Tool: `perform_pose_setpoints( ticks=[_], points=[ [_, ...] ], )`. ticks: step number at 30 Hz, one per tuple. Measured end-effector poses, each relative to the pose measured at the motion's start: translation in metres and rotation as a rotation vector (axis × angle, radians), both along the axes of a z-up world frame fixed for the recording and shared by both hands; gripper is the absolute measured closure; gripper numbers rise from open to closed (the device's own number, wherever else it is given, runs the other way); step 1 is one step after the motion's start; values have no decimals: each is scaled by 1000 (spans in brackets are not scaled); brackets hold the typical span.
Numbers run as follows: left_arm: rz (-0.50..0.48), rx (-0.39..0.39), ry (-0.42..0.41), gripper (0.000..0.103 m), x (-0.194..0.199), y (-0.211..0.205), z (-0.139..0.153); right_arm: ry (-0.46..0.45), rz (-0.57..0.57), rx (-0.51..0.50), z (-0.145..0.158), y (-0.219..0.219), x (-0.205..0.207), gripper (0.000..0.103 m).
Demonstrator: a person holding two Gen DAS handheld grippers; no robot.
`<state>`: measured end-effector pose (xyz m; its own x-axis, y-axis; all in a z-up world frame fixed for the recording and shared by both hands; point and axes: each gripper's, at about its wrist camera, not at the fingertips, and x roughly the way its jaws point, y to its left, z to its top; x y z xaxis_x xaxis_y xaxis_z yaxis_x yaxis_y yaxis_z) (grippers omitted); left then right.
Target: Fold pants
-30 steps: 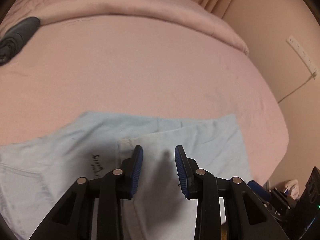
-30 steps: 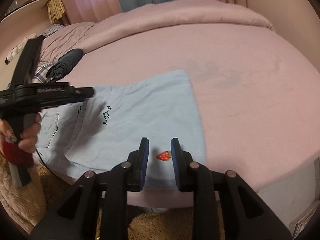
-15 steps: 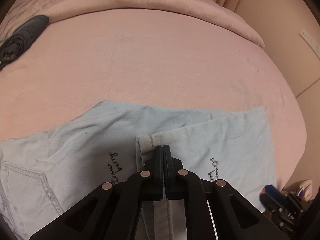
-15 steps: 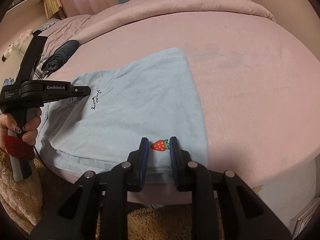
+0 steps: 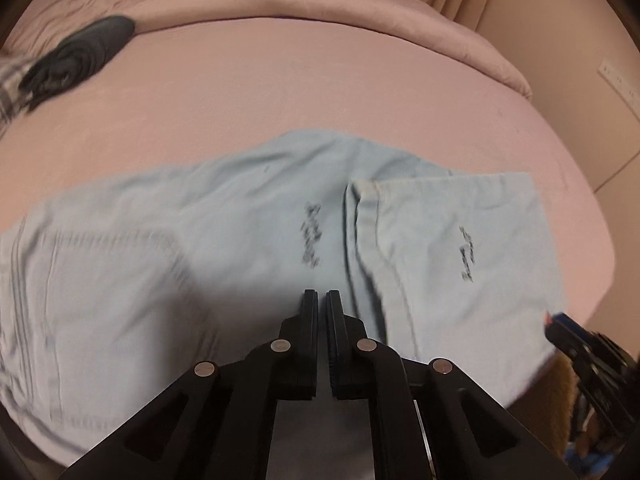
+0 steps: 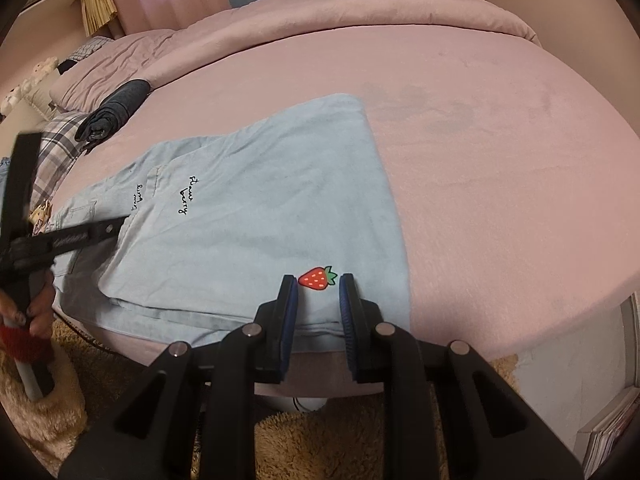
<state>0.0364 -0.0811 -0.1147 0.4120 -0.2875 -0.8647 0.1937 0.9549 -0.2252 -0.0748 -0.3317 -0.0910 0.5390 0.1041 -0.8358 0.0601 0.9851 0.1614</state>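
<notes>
Light blue pants (image 5: pixel 248 232) lie on the pink bed (image 5: pixel 320 92), one leg folded over so its hem (image 5: pixel 354 200) faces up. My left gripper (image 5: pixel 322 295) is shut just left of that hem, low over the cloth, and no fabric shows between its pads. From the right wrist view its tip (image 6: pixel 120 224) sits at the folded layer's edge (image 6: pixel 116 256). My right gripper (image 6: pixel 317 280) stands partly open over the pants' near edge. A red strawberry patch (image 6: pixel 314 278) lies just beyond its fingertips, and the cloth there stays flat.
A rolled dark garment (image 6: pixel 114 114) and a plaid cloth (image 6: pixel 56 148) lie at the bed's far left. A folded pink duvet (image 6: pixel 360 8) runs along the back. A shaggy beige rug (image 6: pixel 320 440) lies below the bed edge. A hand with a red cuff (image 6: pixel 24 320) holds the left gripper.
The left gripper went from open to shut at the folded hem, then slid left across the pants, leaving the hem to its right. The right gripper stayed almost still.
</notes>
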Motion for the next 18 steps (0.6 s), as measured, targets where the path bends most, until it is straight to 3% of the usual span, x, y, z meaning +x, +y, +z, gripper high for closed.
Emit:
perform_pose_setpoints(
  ticks=[3,8,9,11,13,15,18],
  points=[
    [26,-35,8,96,-11,12,6,3,-6,-20,1,5,1,81],
    [114,-26,-43,94,-30,39,25,13,-14,-59,2,16,1,78],
    [132,-39,-51,92,-32,48,28,15,-16,-64,3,18,2,77],
    [191,-51,-68,73,-35,66,34,20,-25,-75,6,21,4,75],
    [260,-49,-81,60,-39,85,38,21,-20,-78,11,25,5,64],
    [311,-54,-84,56,-42,102,40,4,-8,-80,19,31,7,45],
    [385,-68,-74,54,-45,125,39,-27,9,-120,34,45,15,39]
  ],
)
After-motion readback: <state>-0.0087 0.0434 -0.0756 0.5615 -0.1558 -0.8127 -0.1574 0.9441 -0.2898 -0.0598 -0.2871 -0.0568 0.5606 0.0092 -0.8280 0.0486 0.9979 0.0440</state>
